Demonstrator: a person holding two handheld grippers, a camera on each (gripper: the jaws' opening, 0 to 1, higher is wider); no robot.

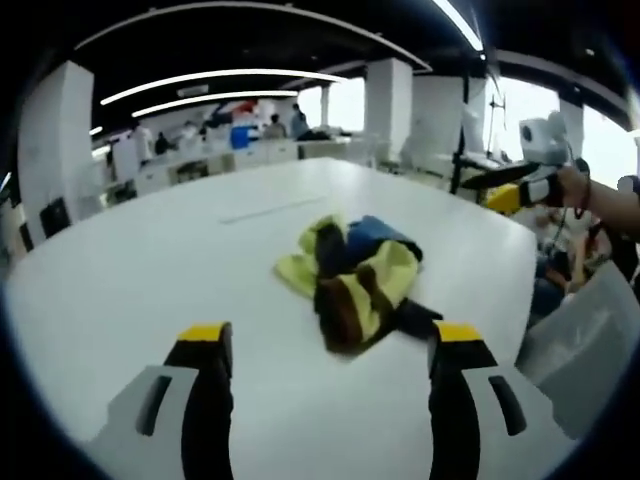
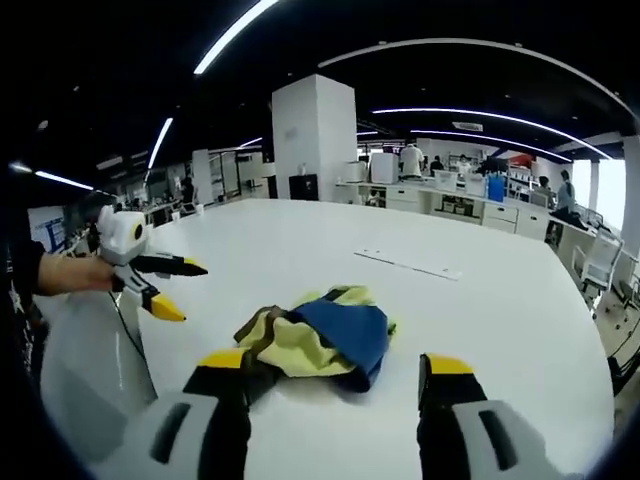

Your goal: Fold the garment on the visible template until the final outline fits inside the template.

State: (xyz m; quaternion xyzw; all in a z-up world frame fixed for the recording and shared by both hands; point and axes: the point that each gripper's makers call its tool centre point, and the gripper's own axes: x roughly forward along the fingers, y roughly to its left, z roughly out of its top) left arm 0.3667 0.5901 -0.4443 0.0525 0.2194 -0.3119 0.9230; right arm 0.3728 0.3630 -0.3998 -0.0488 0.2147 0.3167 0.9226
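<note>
A crumpled garment [image 1: 352,282] lies in a heap near the middle of a wide white tabletop [image 1: 150,270], showing yellow, blue, brown and black cloth bunched together. My left gripper [image 1: 330,350] hangs above the tabletop just short of the heap, jaws wide apart and holding nothing. In the right gripper view my right gripper [image 2: 335,375] is also spread wide and empty, its tips just in front of the garment [image 2: 320,340] on its near side. The left gripper [image 2: 165,285] appears there off to the left, held in a hand, well clear of the cloth; the right gripper [image 1: 515,185] shows in the left gripper view, raised at the right. I can't make out a template outline; a faint pale strip [image 2: 410,265] lies further back on the tabletop. As I judge it, folding hasn't started: the heap must first be spread flat. To do that well I would pinch two separate outer edges, not the bunched middle, and draw them apart low over the surface. There is plenty of bare tabletop all round, but the table edge [image 1: 520,300] is close on one side in the left gripper view, so I would spread away from it.
</note>
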